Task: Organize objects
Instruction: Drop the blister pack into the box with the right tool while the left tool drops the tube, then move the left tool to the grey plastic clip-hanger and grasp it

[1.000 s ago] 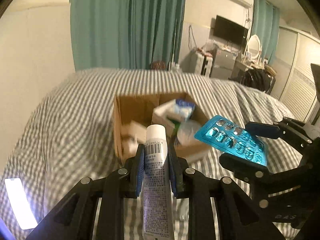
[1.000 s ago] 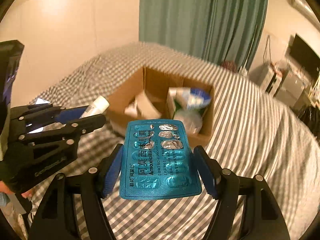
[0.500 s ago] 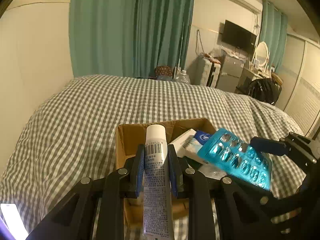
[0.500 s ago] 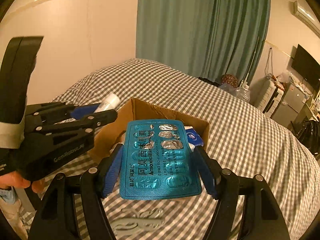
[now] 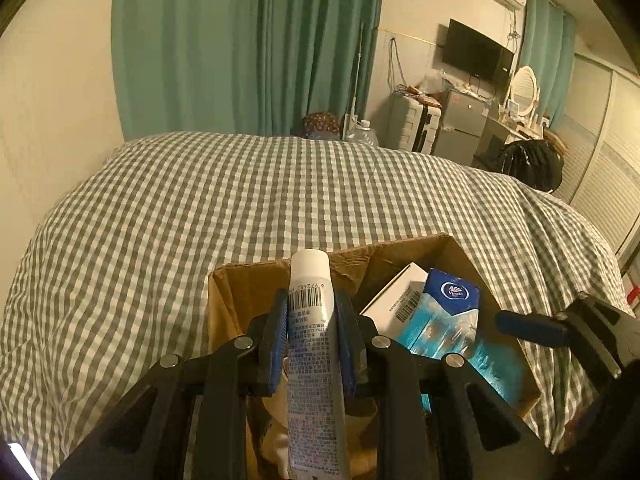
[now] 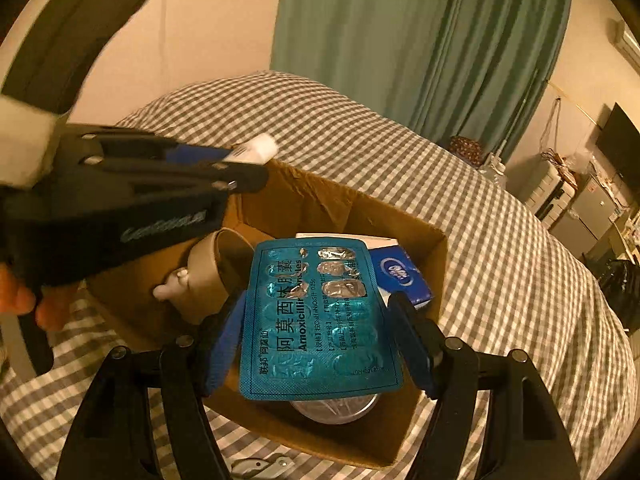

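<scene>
My left gripper (image 5: 312,312) is shut on a white tube (image 5: 312,344) with a barcode, held over the left half of an open cardboard box (image 5: 240,280). My right gripper (image 6: 320,320) is shut on a teal amoxicillin blister pack (image 6: 320,320), held over the right half of the same box (image 6: 436,248). The pack also shows in the left wrist view (image 5: 460,340). The left gripper and tube cap (image 6: 260,148) show at the left of the right wrist view.
Inside the box lie a blue tissue packet (image 6: 400,276), a white carton (image 5: 396,300), a paper cup (image 6: 216,268) and a clear round lid (image 6: 336,408). The box sits on a checked bedspread (image 5: 200,200). Curtains (image 5: 240,40) and furniture stand behind.
Both grippers have moved forward and down to hover over the box, which now fills the lower part of both views. Each still holds its object.
</scene>
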`<action>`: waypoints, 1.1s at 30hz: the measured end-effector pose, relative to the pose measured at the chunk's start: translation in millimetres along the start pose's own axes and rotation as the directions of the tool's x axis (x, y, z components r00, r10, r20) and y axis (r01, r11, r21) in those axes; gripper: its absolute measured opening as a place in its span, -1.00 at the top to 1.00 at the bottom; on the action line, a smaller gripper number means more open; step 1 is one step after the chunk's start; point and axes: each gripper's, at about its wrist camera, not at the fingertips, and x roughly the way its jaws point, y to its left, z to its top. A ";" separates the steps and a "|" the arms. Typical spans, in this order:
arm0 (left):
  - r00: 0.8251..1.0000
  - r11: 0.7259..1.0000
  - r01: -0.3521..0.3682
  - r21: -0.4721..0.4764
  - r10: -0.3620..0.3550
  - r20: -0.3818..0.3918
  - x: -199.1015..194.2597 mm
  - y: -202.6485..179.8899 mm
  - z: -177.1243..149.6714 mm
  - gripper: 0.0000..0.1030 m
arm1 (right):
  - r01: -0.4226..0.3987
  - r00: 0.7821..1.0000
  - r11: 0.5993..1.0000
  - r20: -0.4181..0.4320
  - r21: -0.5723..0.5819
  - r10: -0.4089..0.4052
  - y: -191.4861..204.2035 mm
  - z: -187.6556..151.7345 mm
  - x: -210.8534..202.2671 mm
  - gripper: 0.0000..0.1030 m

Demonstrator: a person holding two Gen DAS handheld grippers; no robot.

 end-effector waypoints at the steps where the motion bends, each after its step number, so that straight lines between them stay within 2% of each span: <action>1: 1.000 1.000 -0.003 -0.009 0.003 -0.004 -1.2 1.3 0.2 0.35 | -0.006 1.000 1.000 0.007 -0.003 0.006 0.6 -1.3 -1.7 -0.44; 2: 1.000 1.000 -0.007 -0.012 0.007 -0.006 -3.4 -0.5 0.3 0.22 | -0.007 1.000 1.000 0.019 -0.007 0.008 0.2 -2.2 -3.8 -0.60; 3: 1.000 1.000 -0.018 -0.016 0.018 -0.004 -8.6 -1.3 0.3 -0.12 | -0.004 0.999 1.000 0.036 -0.016 0.005 0.5 -4.7 -9.6 -0.66; 4: 1.000 0.999 -0.029 -0.018 0.029 0.008 -14.8 -1.6 0.2 -0.32 | 0.000 0.999 1.000 0.045 -0.022 0.001 1.5 -7.2 -15.4 -0.68; 5: 0.999 0.999 -0.034 -0.020 0.035 0.023 -22.3 -2.6 -0.3 -0.36 | 0.006 0.998 1.000 0.056 -0.027 -0.005 1.7 -8.0 -20.7 -0.68; 10: 0.997 0.999 -0.038 -0.009 0.038 0.072 -68.2 -10.3 -2.5 -0.52 | 0.043 0.994 0.999 0.101 -0.002 -0.042 -2.7 -12.5 -62.5 -0.71; 14: 0.991 0.999 -0.040 0.002 0.040 0.125 -113.6 -19.1 -11.2 -0.57 | 0.085 0.990 0.995 0.113 0.046 -0.090 -16.7 -16.7 -93.6 -0.71; 18: 0.982 0.997 -0.073 0.016 0.069 0.178 -154.5 -30.8 -24.4 -0.81 | 0.114 0.985 0.983 0.110 0.145 -0.130 -30.7 -29.5 -127.6 -0.71; 21: 0.970 0.995 -0.102 0.022 0.095 0.223 -179.9 -40.7 -42.3 -0.86 | 0.126 0.982 0.969 0.110 0.212 -0.152 -37.4 -42.8 -148.6 -0.71; 25: 0.968 0.993 -0.116 0.036 0.105 0.230 -191.8 -54.0 -68.2 -0.95 | 0.144 0.978 0.942 0.099 0.303 -0.182 -41.5 -69.6 -172.0 -0.74; 27: 0.971 0.993 -0.112 0.032 0.102 0.216 -188.9 -60.9 -84.5 -0.96 | 0.150 0.979 0.932 0.080 0.329 -0.186 -39.0 -82.3 -178.2 -0.84; 29: 0.975 0.993 -0.112 0.028 0.104 0.197 -180.5 -68.3 -101.5 -0.96 | 0.156 0.979 0.924 0.067 0.349 -0.191 -39.5 -96.0 -177.8 -0.99; 33: 0.984 0.992 -0.117 0.052 0.109 0.139 -151.9 -82.9 -134.9 -0.96 | 0.165 0.983 0.915 0.015 0.367 -0.183 -38.7 -125.2 -166.5 -0.99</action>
